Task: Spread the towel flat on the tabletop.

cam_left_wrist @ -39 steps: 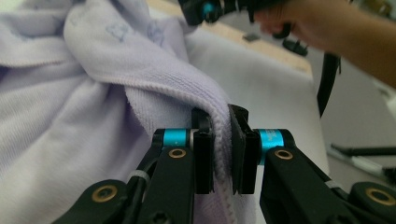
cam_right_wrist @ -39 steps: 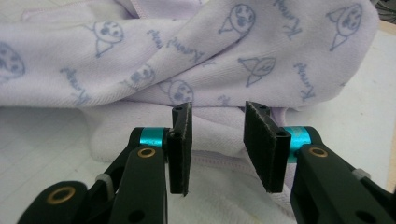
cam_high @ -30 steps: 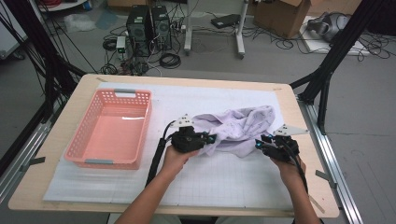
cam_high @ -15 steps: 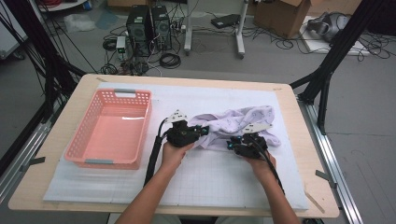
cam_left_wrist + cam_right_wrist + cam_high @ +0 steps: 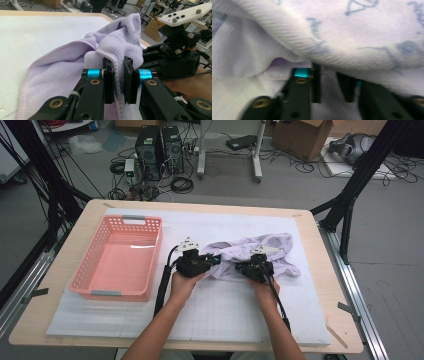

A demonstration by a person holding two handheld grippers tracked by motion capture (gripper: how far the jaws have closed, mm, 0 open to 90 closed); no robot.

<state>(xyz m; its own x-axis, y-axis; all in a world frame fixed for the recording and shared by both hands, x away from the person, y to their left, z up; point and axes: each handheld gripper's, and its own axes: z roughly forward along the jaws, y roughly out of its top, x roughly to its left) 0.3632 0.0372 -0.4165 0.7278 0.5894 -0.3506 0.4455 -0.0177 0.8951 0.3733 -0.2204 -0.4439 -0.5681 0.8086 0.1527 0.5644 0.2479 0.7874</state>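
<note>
A lilac towel (image 5: 272,246) with a faint blue print lies bunched on the white mat, right of centre. My left gripper (image 5: 216,261) is at its left end. In the left gripper view, that gripper (image 5: 119,82) is shut on a stitched edge fold of the towel (image 5: 62,72). My right gripper (image 5: 241,267) sits close beside it, at the towel's near edge. In the right gripper view its jaws have just closed, and the gripper (image 5: 329,85) is shut on cloth, with a fold of towel (image 5: 362,37) draped over the jaws.
A pink slotted basket (image 5: 153,262) stands on the left part of the mat, just left of my left hand. The white gridded mat (image 5: 225,320) covers most of the wooden table (image 5: 340,320). Black frame posts and cables stand beyond the table.
My right hand has slid left along the towel's near edge until it is close to the left gripper. The towel has bunched up narrower. The left hand has stayed put.
</note>
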